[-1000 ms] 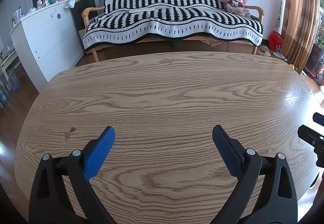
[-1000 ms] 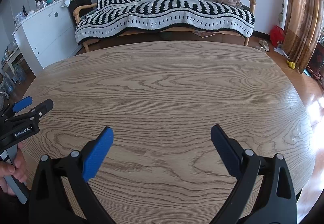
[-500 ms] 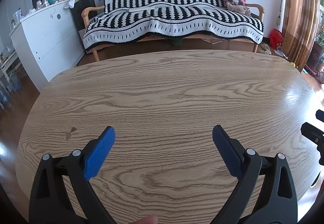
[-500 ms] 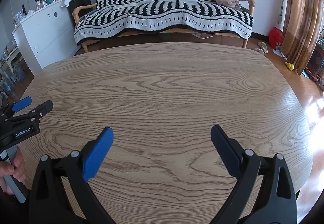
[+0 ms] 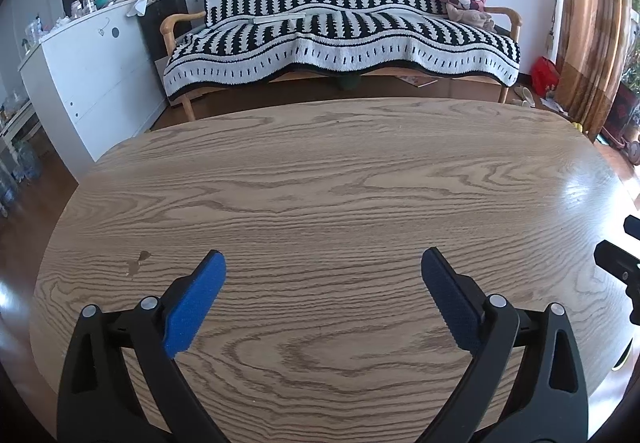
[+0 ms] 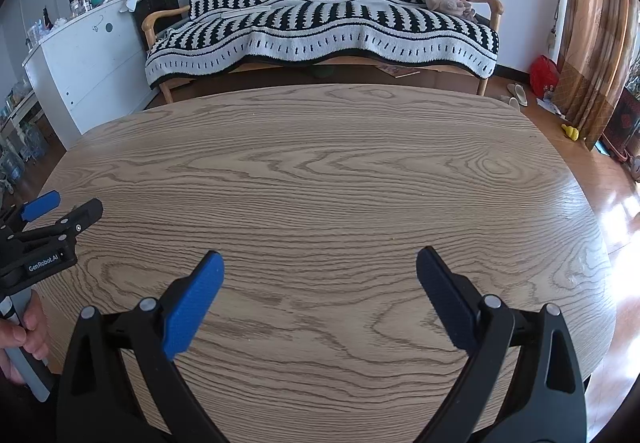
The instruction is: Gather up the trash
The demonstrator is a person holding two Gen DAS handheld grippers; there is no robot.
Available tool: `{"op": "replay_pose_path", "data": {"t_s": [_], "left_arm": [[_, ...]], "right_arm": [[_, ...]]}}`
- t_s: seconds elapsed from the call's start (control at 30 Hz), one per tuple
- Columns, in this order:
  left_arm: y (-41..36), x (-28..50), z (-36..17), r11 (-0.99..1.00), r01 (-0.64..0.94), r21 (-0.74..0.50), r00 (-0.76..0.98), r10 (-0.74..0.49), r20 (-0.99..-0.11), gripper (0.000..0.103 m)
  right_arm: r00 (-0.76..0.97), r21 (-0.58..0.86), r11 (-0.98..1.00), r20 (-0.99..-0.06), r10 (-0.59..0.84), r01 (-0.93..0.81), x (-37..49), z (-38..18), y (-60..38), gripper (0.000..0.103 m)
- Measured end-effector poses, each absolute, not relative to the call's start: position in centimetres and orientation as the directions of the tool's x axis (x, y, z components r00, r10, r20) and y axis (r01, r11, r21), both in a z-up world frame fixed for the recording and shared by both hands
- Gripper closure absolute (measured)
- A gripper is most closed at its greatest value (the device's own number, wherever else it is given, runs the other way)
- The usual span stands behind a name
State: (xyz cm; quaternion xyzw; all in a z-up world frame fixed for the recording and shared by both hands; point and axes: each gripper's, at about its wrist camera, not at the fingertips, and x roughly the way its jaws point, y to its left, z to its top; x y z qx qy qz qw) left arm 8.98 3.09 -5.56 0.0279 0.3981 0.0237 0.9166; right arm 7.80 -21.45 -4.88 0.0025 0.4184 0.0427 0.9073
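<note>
A: Where's the trash, seen from the oval wooden table (image 5: 320,179)?

B: None lies on it that I can make out. The tabletop is bare wood apart from a small dark mark (image 5: 138,261) near its left edge, just ahead and left of the left gripper (image 5: 323,265). Whether that is a scrap or a stain, I cannot tell.

A: And the jaws?

B: Both pairs stand wide apart with nothing between them. The left gripper hovers over the near side of the table, and so does the right gripper (image 6: 319,263). From the right wrist view, a hand (image 6: 24,339) holds the left tool's handle off the table's left rim.

A: So which way does the next move go?

B: My guess is beyond the table. Small litter shows on the floor past its far right corner, by the curtain (image 6: 592,43): a yellow object (image 6: 570,131) and some paper (image 6: 550,105). That side is closer to the right gripper. If the dark mark is the target, the left gripper is much nearer. Either thing is too small for me to judge its long axis.
</note>
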Motion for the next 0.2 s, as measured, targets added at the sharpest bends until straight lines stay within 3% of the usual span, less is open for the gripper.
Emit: {"op": "replay_pose_path", "data": {"t_s": [0.2], "left_arm": [[3.05, 8.89, -5.68, 0.998, -0.021, 0.062, 0.675, 0.060, -0.736, 0.008]], "right_arm": [[0.646, 0.041, 0.997, -0.759, 0.078, -0.072, 7.81, -4.81, -21.33, 0.009]]}}
